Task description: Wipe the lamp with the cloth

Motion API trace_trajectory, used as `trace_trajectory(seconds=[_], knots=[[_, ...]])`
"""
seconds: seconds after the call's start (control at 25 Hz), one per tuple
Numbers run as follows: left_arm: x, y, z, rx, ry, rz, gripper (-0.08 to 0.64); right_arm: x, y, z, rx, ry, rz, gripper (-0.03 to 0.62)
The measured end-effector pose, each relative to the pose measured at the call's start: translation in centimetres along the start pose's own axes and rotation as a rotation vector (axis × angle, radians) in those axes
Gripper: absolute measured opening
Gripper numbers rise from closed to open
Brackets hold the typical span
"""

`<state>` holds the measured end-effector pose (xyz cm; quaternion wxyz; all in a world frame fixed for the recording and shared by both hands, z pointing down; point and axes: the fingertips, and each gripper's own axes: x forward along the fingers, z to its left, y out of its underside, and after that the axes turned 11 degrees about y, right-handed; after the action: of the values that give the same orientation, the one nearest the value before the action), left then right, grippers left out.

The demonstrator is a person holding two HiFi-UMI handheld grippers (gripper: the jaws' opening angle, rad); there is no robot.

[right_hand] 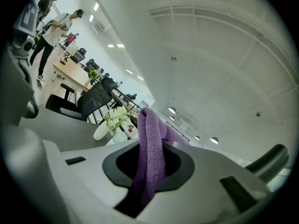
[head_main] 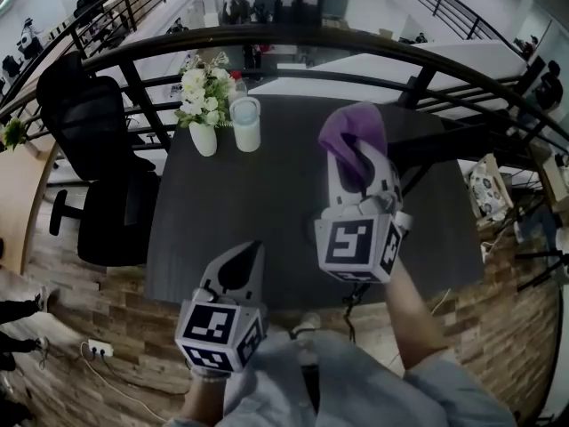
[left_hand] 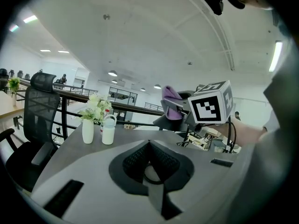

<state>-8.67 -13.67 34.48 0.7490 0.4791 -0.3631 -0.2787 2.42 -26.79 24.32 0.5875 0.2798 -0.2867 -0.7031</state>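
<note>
Head view takes in the whole dark surface [head_main: 267, 207]: the lamp [head_main: 246, 124] stands near its far left corner, just beside a white vase of flowers [head_main: 204, 114]. The right hand-held gripper [head_main: 358, 163] is raised to the lamp's right, well apart from it, with the purple cloth [head_main: 353, 130] bunched at its tips. Right gripper view alone shows those jaws pinching the cloth, which hangs down between them. Left gripper view shows the left hand-held gripper [left_hand: 149, 146] pressed together on nothing, low by the near edge.
</note>
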Motion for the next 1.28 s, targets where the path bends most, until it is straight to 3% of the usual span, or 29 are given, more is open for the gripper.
trace_trajectory(seconds=[0.52,0.88,1.28], knots=[[0.5,0.2,-0.9,0.019,0.030,0.017,0.014,-2.7,2.1,4.2,0.014,-0.120,0.042,0.057],[2.4,-0.1,-3.1,0.039,0.095,0.025,0.014,-5.9,4.2,3.0,0.016,-0.106,0.078,0.057],[5.2,0.1,-6.5,0.077,0.190,0.052,0.014,-9.1,6.4,-0.8,0.049,-0.015,0.099,0.057]])
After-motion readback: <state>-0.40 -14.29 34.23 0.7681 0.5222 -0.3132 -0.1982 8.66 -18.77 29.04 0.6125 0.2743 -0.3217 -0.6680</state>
